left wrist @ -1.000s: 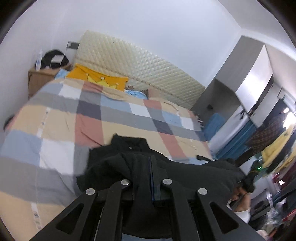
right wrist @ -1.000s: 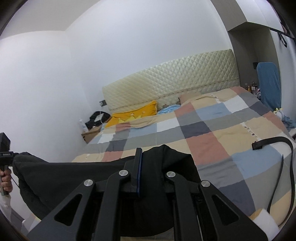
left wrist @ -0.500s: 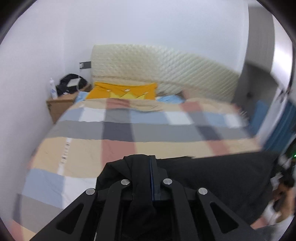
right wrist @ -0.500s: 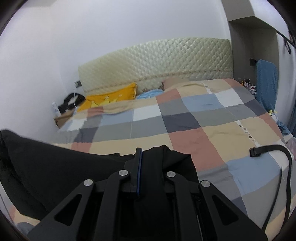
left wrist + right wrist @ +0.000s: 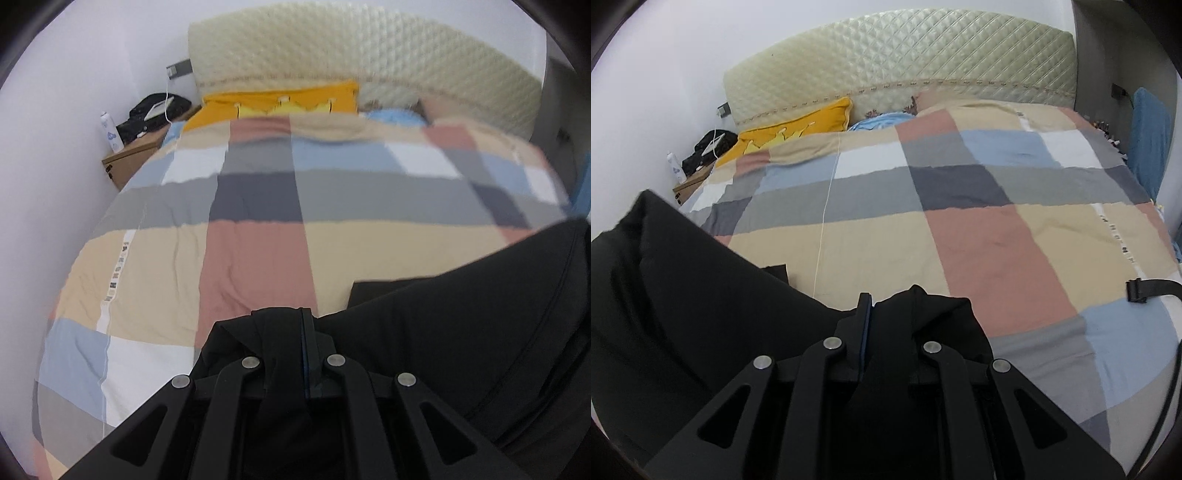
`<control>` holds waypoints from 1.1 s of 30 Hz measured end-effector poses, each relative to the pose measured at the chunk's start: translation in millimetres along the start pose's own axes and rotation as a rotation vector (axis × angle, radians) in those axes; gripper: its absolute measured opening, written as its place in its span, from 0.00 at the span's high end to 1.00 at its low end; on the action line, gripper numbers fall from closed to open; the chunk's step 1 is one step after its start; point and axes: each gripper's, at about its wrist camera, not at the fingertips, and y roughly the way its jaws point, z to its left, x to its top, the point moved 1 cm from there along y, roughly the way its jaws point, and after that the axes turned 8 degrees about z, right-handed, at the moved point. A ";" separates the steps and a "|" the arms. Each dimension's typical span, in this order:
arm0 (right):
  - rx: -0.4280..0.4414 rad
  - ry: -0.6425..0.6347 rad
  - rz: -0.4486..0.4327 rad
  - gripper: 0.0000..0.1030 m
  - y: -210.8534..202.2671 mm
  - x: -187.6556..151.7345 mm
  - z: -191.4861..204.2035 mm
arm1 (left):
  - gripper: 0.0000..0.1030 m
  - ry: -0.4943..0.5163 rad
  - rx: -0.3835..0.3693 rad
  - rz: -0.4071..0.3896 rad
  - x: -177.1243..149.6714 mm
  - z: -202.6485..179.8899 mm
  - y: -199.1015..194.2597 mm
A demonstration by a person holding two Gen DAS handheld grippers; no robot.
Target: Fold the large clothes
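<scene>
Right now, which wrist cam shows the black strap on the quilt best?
Right wrist view: the black strap lies in plain sight on the checked quilt at the right edge, buckle end visible. The left wrist view shows none of it; the black garment fills that side.

Both tools look alike: the left gripper point(image 5: 304, 332) and right gripper point(image 5: 866, 317) are matte black, each built of angular struts with triangular cut-outs, four round silver screw heads across the linkage, and a thin blue strip lining the fingers point(image 5: 863, 332).
</scene>
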 end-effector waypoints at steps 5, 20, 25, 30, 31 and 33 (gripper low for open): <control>-0.004 -0.007 0.021 0.89 9.2 -4.6 -2.0 | 0.93 0.018 0.018 0.002 -1.3 -10.5 17.4; 0.206 0.073 0.027 0.72 -15.8 -33.1 -26.6 | 0.69 -0.072 -0.239 -0.065 -56.4 51.7 -58.3; 0.228 0.080 0.005 0.40 -41.1 -45.8 -35.5 | 0.23 -0.124 -0.218 -0.126 -89.3 90.9 -104.1; 0.059 0.060 -0.100 0.10 -74.4 -56.1 -42.8 | 0.23 -0.068 -0.138 -0.165 -114.7 99.8 -131.6; 0.061 0.073 -0.117 0.10 -79.5 -57.1 -46.4 | 0.23 -0.062 -0.141 -0.174 -118.9 97.2 -135.8; 0.082 0.110 -0.176 0.10 -96.4 -61.6 -49.7 | 0.23 -0.045 -0.171 -0.193 -126.2 86.3 -144.6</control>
